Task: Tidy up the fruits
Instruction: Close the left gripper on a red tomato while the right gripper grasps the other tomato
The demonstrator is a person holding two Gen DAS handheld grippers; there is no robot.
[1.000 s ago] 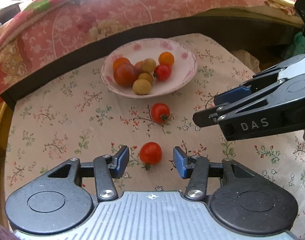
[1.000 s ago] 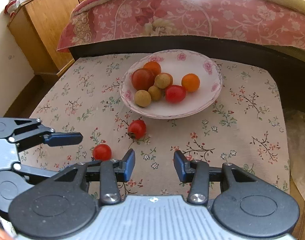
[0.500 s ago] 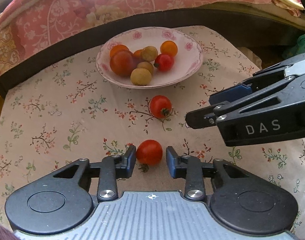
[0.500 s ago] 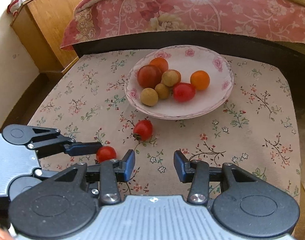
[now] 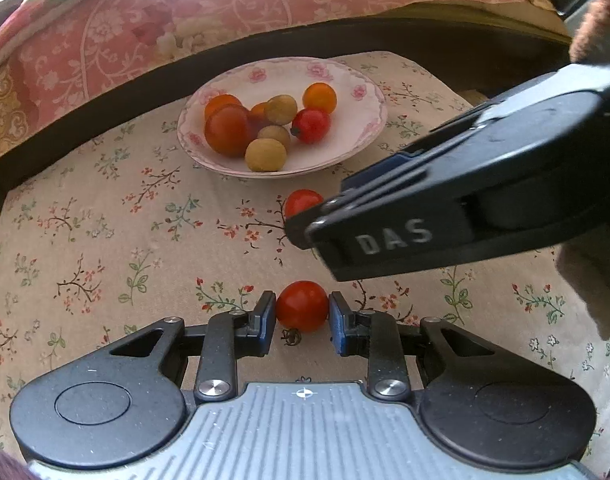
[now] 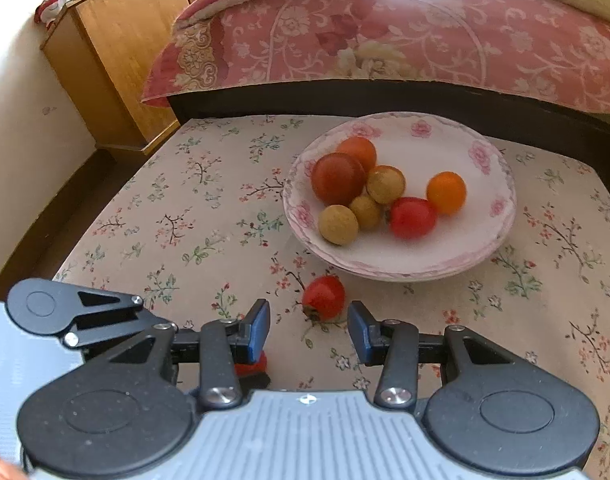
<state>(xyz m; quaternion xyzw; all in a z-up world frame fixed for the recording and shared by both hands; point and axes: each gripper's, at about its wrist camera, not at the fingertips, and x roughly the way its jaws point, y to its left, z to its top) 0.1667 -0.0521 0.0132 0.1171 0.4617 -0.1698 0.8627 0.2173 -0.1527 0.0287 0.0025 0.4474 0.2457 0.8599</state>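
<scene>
Two tomatoes are not yet in the bowl; one is being gripped, the other waits between open jaws.

The left gripper (image 5: 302,317) has just been closing and now pinches the near tomato (image 5: 302,306) at the lower centre of its view. The right gripper (image 6: 309,326) stands open around the second tomato (image 6: 324,297), pads not touching it. The floral bowl (image 6: 485,160), upper right of the right view, already holds seven small fruits. Everything sits on a flowered tablecloth (image 6: 193,216); behind it lies a pink bedspread (image 6: 425,40), with a wooden cabinet (image 6: 117,48) at upper left.
</scene>
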